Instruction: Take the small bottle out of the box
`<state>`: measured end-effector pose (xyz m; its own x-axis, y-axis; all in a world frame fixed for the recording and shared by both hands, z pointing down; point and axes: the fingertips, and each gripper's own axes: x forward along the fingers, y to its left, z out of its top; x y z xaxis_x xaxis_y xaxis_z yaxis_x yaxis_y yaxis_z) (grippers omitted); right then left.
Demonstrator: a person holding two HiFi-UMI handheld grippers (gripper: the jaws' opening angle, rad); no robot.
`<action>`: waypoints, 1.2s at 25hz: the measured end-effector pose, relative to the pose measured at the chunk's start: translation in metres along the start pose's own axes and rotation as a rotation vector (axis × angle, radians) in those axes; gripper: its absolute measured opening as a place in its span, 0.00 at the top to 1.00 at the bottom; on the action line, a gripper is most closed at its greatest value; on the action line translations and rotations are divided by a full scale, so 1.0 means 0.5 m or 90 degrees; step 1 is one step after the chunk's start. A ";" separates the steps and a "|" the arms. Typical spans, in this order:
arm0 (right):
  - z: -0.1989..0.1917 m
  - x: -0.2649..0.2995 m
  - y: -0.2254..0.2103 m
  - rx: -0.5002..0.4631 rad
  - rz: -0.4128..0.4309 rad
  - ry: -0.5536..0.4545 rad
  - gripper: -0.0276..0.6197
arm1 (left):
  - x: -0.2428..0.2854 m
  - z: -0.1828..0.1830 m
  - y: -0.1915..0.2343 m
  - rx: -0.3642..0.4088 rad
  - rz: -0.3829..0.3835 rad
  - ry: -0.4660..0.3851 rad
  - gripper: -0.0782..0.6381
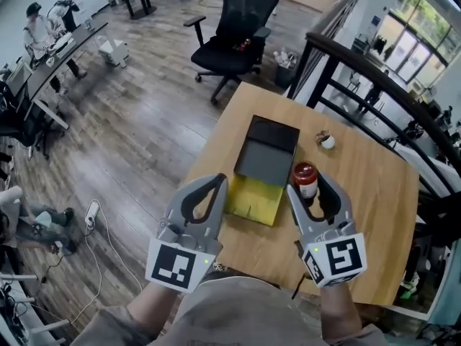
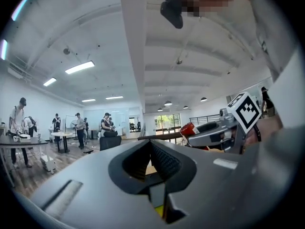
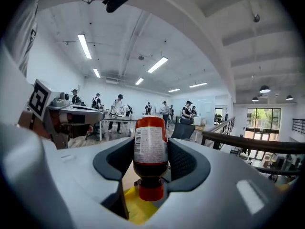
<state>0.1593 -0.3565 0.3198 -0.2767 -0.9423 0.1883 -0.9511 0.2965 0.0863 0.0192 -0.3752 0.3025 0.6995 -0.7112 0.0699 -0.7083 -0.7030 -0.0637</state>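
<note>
Now right tongs (image 1: 308, 187) point forward, clamping small bottle (image 1: 305, 179).

Small bottle (image 3: 150, 147) label print; seemingly unreadable

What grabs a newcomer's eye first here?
The red-capped bottle, clamped in the right gripper just to the right of the box. Next is the box itself, lying open with a bright yellow inside on the wooden table. The left gripper is shut and empty by its left side.
</note>
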 end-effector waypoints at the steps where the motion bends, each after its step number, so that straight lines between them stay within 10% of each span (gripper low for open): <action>1: 0.013 -0.010 0.003 0.001 -0.002 -0.016 0.61 | -0.004 0.008 -0.002 0.011 0.000 -0.009 0.89; 7: 0.055 -0.058 0.010 0.011 -0.019 -0.080 0.61 | -0.023 0.058 -0.034 0.142 -0.002 -0.091 0.89; 19: 0.057 -0.146 0.027 0.006 -0.049 -0.144 0.61 | -0.052 0.080 -0.078 0.147 -0.028 -0.148 0.89; 30: 0.036 -0.164 0.052 0.011 -0.046 -0.142 0.61 | -0.054 0.025 -0.071 0.118 -0.028 -0.090 0.89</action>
<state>0.1547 -0.2742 0.2891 -0.2294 -0.9725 -0.0390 -0.9712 0.2261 0.0754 0.0262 -0.3311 0.2907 0.7452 -0.6639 -0.0619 -0.6561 -0.7135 -0.2458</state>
